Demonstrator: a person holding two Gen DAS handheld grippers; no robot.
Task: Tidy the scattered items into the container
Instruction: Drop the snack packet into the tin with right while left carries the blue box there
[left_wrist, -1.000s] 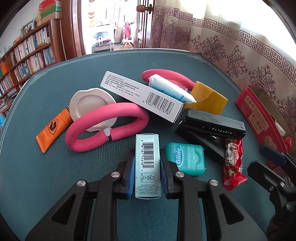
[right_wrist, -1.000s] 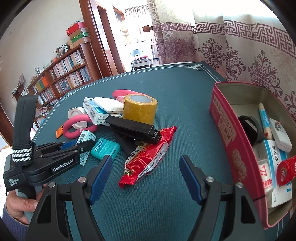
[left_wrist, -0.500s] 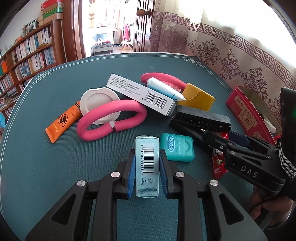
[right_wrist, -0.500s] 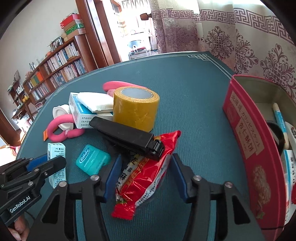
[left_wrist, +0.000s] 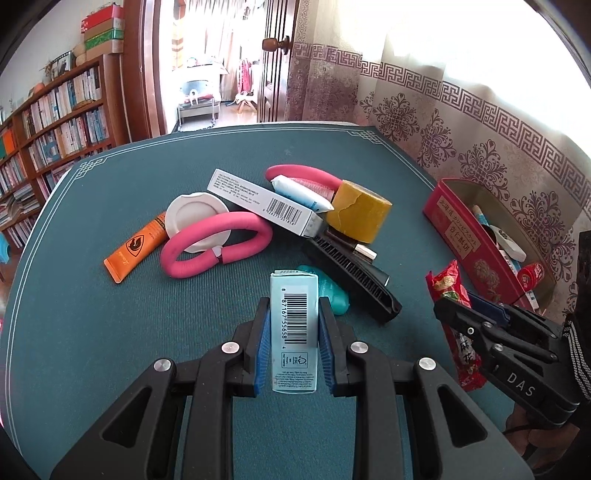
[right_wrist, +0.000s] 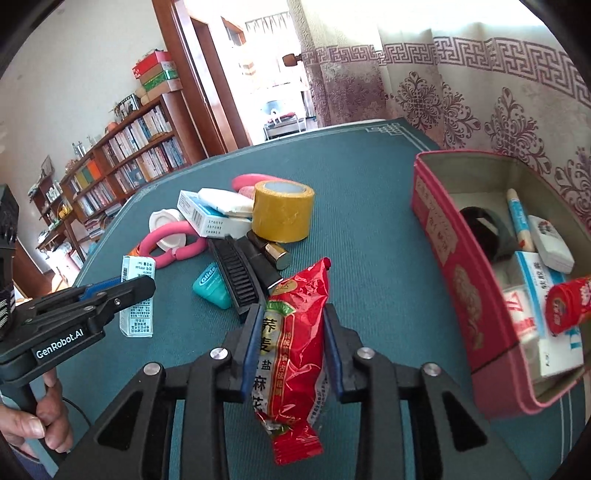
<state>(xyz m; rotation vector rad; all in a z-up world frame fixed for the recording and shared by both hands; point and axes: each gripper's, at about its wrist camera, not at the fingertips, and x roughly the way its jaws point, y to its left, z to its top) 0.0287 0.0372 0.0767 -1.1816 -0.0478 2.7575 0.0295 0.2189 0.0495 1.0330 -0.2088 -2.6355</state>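
While the bench (left_wrist: 92, 314) is covered in a ribbed teal cloth, the stuff on it is all over the place texture-wise. Left tongs (left_wrist: 294, 332) are clamped on one small pale-blue cardboard box (left_wrist: 294, 325), barcode side up, at lower centre of the left view. Right tongs (right_wrist: 291, 343) have just been closing and now pinch one crinkly red foil snack packet (right_wrist: 293, 354) at lower centre of the right view.

The pile at frame centre has two pink foam loops (left_wrist: 218, 245), one fat roll of yellow tape (left_wrist: 358, 216), one long white carton (left_wrist: 264, 201), one round white lid (left_wrist: 195, 218), one orange tube (left_wrist: 135, 247), one black ribbed comb (left_wrist: 354, 280) and one teal floss case (right_wrist: 212, 284).

The red tin container (right_wrist: 465, 291) sits at the right edge, rectangular, already holding several items.
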